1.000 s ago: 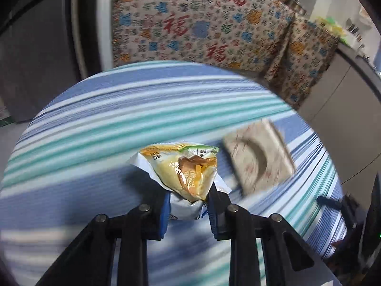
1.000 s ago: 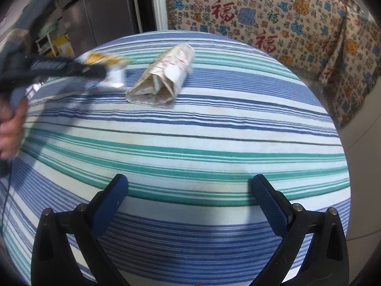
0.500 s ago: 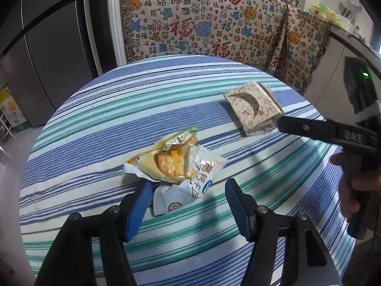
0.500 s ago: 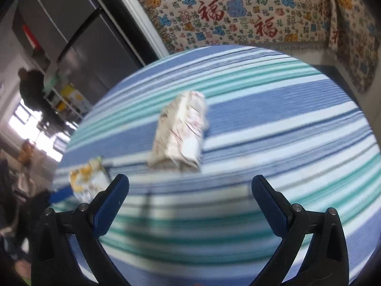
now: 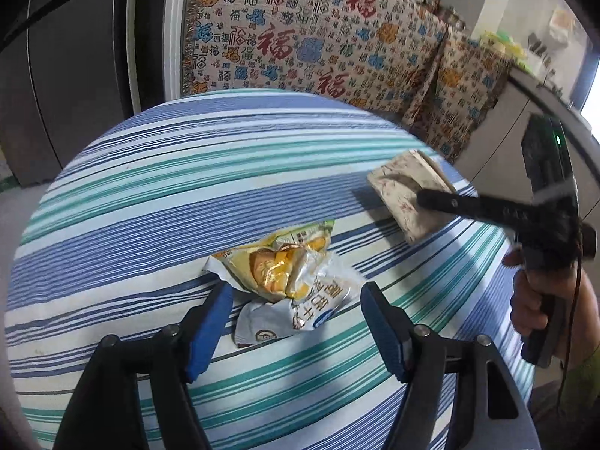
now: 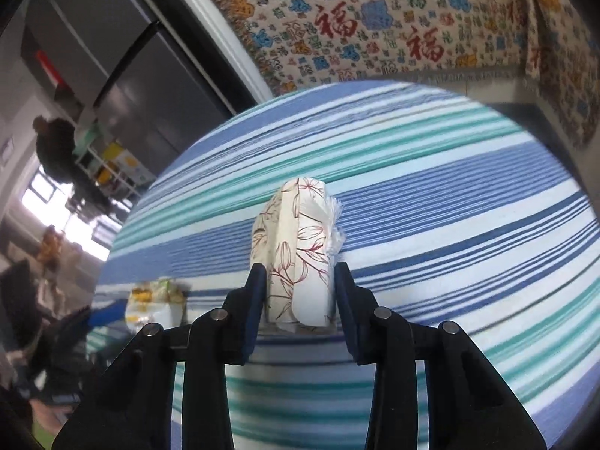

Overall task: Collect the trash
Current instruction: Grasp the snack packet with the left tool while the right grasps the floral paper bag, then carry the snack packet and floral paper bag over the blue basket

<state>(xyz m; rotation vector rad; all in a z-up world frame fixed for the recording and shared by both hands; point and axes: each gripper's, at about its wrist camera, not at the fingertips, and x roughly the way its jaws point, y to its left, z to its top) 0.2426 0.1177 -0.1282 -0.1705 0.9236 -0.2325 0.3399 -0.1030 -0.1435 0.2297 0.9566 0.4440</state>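
Note:
A crumpled yellow and white snack wrapper (image 5: pixel 288 273) lies on the round striped table (image 5: pixel 187 172). My left gripper (image 5: pixel 296 311) is open, its blue pads either side of the wrapper's near end, not gripping it. A folded paper packet with a red leaf print (image 6: pixel 300 258) sits between the fingers of my right gripper (image 6: pixel 300 292), which is shut on it. The packet (image 5: pixel 401 195) and right gripper (image 5: pixel 442 200) also show at the right of the left wrist view. The wrapper (image 6: pixel 157 300) shows at the left of the right wrist view.
A patterned cloth with red characters (image 5: pixel 311 37) hangs behind the table. A dark fridge (image 5: pixel 56 67) stands to the left. A counter (image 5: pixel 532 86) runs along the right. A person (image 6: pixel 56 150) stands far off in the right wrist view.
My left gripper opened and let go of the wrapper, which now lies on the table. My right gripper moved up to the paper packet and closed on it.

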